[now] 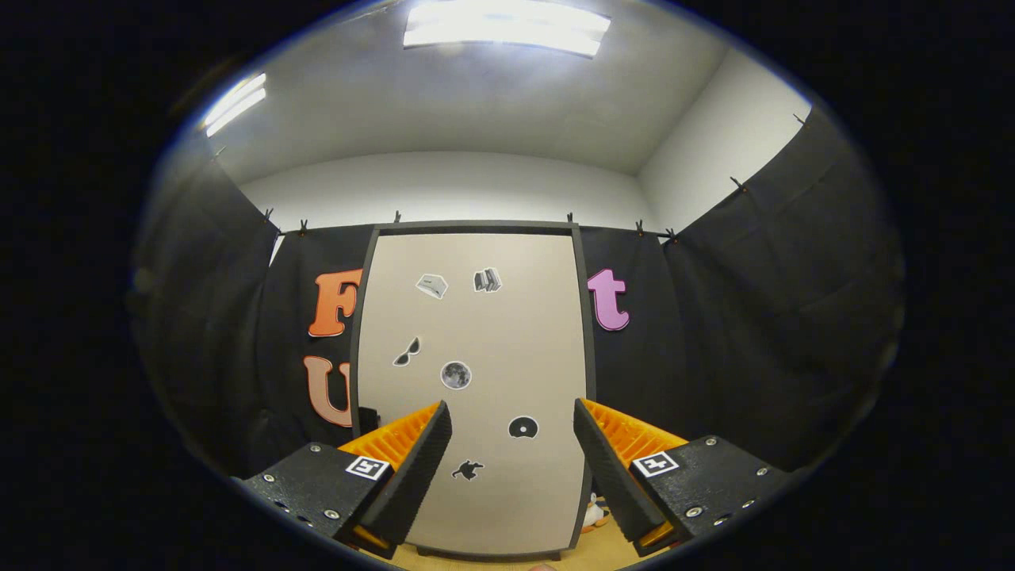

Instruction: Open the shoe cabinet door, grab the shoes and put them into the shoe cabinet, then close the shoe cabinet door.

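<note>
Mounted on the gripper, just behind its two fingers, looking forward along them. Aimed level to slightly upward at the closed shoe cabinet door, squarely front-on and fairly near, the door standing beyond and between the spread, empty fingers. Wide fisheye sweep: ceiling lights overhead, white walls above black cloth on both sides, a strip of wooden floor below.

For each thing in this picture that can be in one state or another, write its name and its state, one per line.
Shoe cabinet door: closed, upright, stickers on its front.
Gripper: open, nothing between its fingers, pointed at the door from a distance.
Ceiling lights: on.
Small toy by the cabinet's foot: on the floor, mostly hidden behind a finger.
</note>
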A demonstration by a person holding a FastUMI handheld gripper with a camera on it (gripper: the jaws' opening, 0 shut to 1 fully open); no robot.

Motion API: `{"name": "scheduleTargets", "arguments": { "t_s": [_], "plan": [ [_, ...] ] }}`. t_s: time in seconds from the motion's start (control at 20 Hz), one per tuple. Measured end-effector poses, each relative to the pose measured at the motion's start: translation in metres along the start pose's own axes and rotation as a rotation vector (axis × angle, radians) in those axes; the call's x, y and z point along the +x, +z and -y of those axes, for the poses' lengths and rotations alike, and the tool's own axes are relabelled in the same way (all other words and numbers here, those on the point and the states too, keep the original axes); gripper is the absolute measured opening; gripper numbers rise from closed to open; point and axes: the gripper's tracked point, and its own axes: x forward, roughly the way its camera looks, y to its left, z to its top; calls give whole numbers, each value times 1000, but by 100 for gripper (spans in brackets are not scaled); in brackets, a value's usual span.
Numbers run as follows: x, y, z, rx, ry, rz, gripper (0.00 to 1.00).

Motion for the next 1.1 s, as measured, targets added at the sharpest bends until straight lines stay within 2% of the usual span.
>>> {"name": "scheduleTargets", "arguments": {
  "t_s": [0.3, 0.55, 0.75, 1.1],
  "plan": [
    [10, -2, 12, -7, -28, 5, 96],
    [16, -5, 3, -2, -6, 0, 96],
    [19, -11, -16, -3, 29, -8, 96],
    [27, -48, -82, 40, 149, -92, 96]
  ]
}}
